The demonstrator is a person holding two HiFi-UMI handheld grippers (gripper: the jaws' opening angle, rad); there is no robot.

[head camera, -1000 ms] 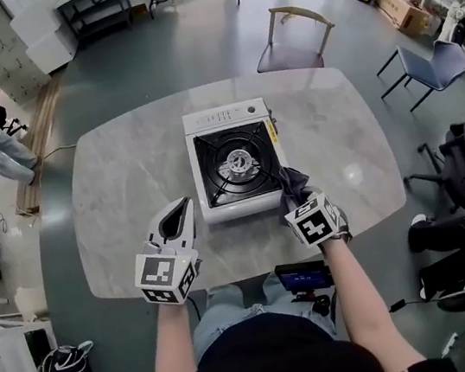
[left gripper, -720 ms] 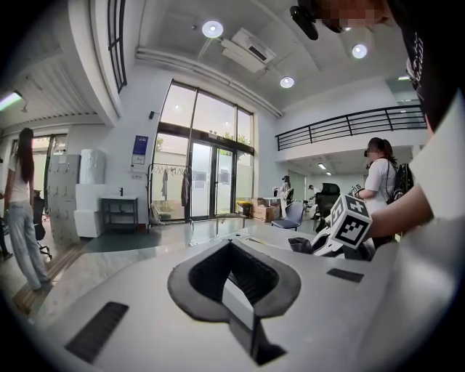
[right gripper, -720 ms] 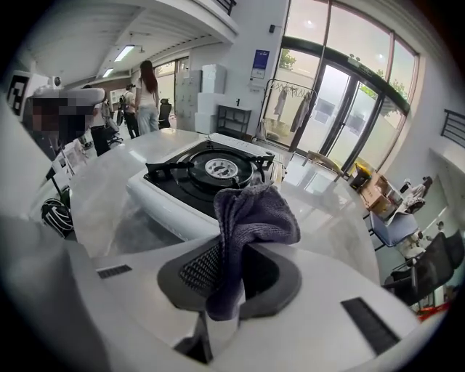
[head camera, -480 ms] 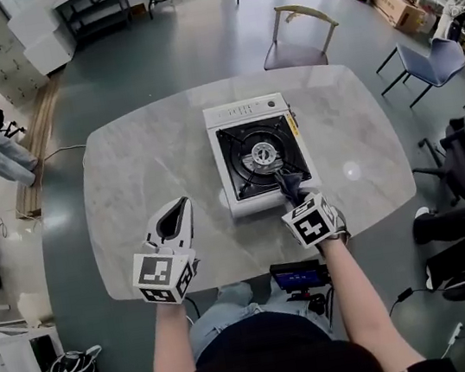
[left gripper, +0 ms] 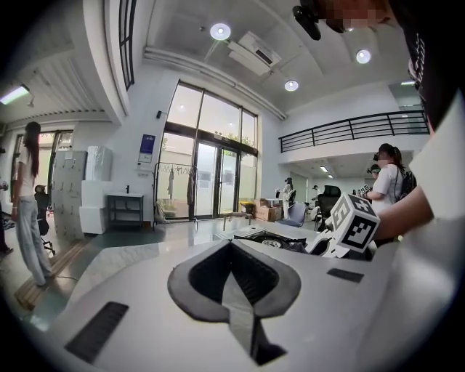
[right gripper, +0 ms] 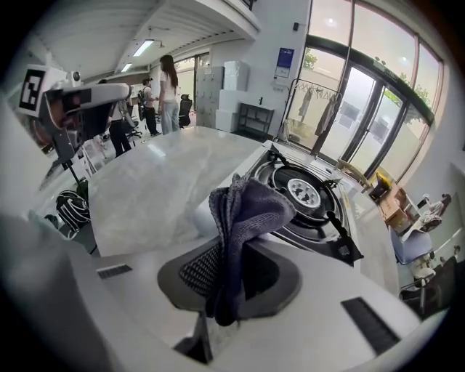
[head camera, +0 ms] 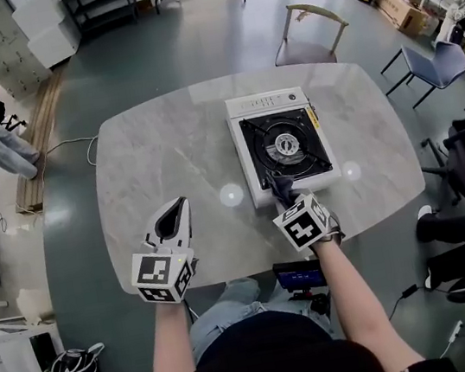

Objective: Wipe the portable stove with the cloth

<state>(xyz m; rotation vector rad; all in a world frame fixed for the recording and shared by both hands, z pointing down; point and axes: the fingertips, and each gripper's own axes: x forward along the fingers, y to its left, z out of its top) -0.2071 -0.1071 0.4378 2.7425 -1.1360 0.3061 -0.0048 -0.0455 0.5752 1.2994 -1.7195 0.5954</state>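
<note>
Right gripper view: my right gripper (right gripper: 218,290) is pinching the dark cloth (right gripper: 243,211) tight between its jaws, at the portable stove's (right gripper: 305,192) near edge on the worktop (right gripper: 160,182). The cloth is looking soft and limp, so I am gripping a bunched fold. My left gripper (left gripper: 234,280) is idling, jaws together, holding nothing.

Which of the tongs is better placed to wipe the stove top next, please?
Right, I think. The right tongs are shut on the cloth at the portable stove's near edge. The left tongs are shut and empty, over the table off to the stove's left.
</note>
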